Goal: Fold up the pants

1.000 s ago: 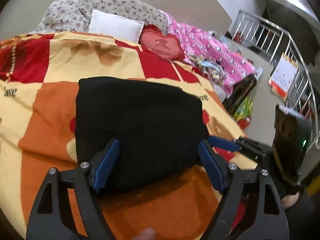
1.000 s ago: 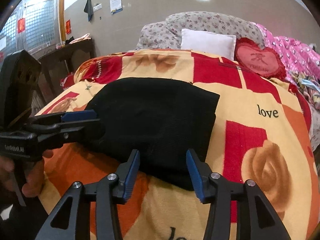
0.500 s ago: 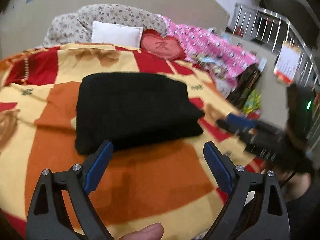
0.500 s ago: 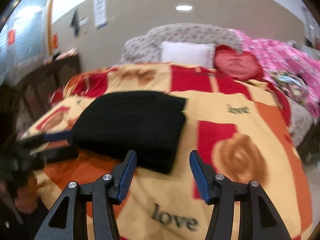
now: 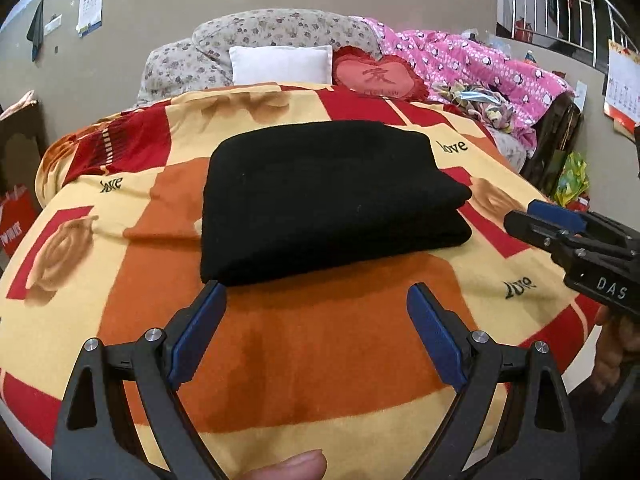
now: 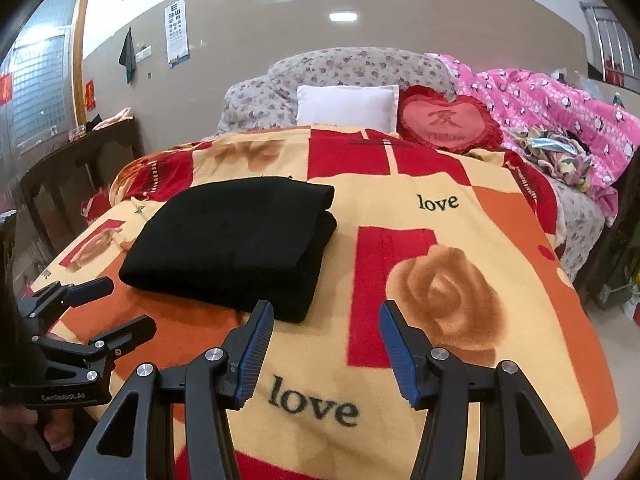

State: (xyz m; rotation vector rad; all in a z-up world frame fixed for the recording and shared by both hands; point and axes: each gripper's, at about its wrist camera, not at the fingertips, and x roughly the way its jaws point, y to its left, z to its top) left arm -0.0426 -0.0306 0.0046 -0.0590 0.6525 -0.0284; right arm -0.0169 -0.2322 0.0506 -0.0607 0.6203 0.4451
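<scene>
The black pants lie folded into a thick rectangle on the bed's orange, yellow and red blanket. They also show in the right wrist view. My left gripper is open and empty, just in front of the pants' near edge. My right gripper is open and empty, off the pants' near right corner. Each gripper shows in the other's view: the right one to the right of the pants, the left one at their left.
A white pillow, a red heart cushion and a flowered quilt lie at the bed's head. A pink blanket covers the bed to the right. A dark wooden table stands at the left.
Both grippers have pulled back from the folded pants and away from the bed. The pants lie still in their folded shape.
</scene>
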